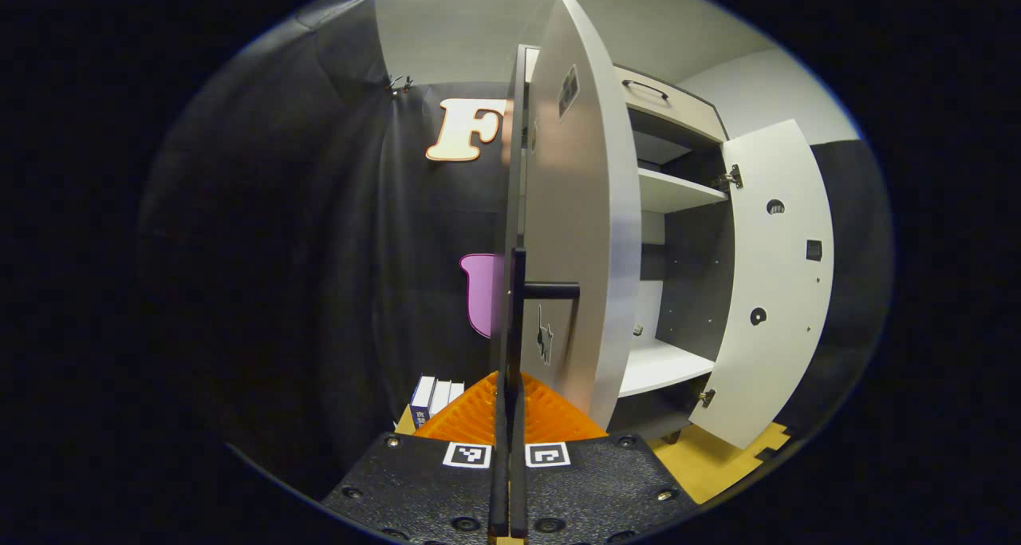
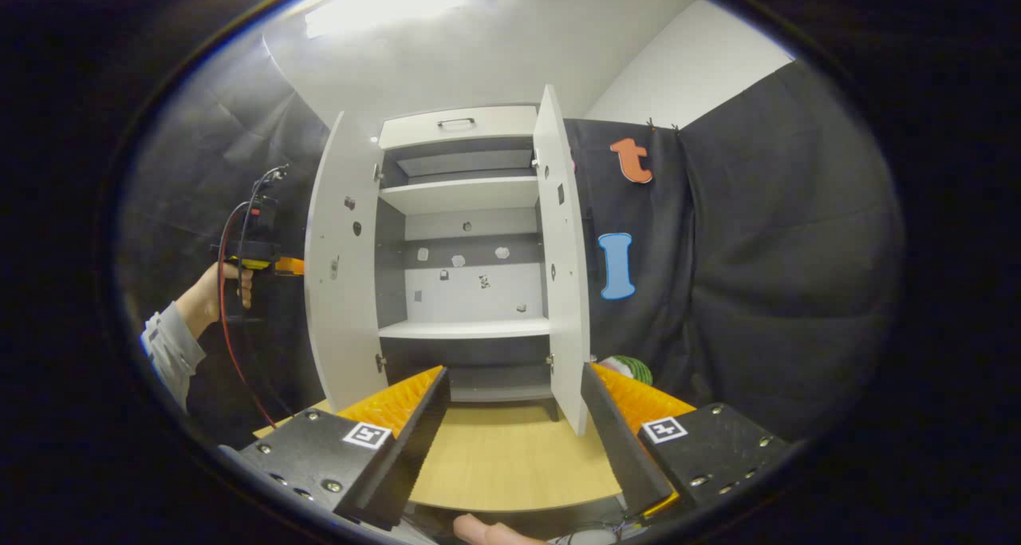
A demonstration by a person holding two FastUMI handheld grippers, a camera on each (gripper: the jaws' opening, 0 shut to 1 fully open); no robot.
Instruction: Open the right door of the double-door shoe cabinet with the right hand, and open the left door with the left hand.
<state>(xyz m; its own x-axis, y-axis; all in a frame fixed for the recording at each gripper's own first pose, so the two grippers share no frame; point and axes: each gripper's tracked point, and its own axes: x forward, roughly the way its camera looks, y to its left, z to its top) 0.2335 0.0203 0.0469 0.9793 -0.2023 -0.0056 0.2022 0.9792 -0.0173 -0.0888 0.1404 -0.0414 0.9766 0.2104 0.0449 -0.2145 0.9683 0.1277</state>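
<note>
The white shoe cabinet stands with both doors swung wide. In the left gripper view the left door is nearly edge-on, and its black bar handle runs down between my fingers. My left gripper is shut on that handle. The right door hangs open beyond the shelves. In the right gripper view my right gripper is open, holds nothing, and sits back from the cabinet, roughly facing its middle. The left door and right door flank the shelves. A hand holds the left gripper behind the left door.
A drawer with a handle tops the cabinet. The cabinet stands on a light wooden board. Several books stand at the cabinet's left. A green striped object lies low behind the right door. Black cloth walls surround the booth.
</note>
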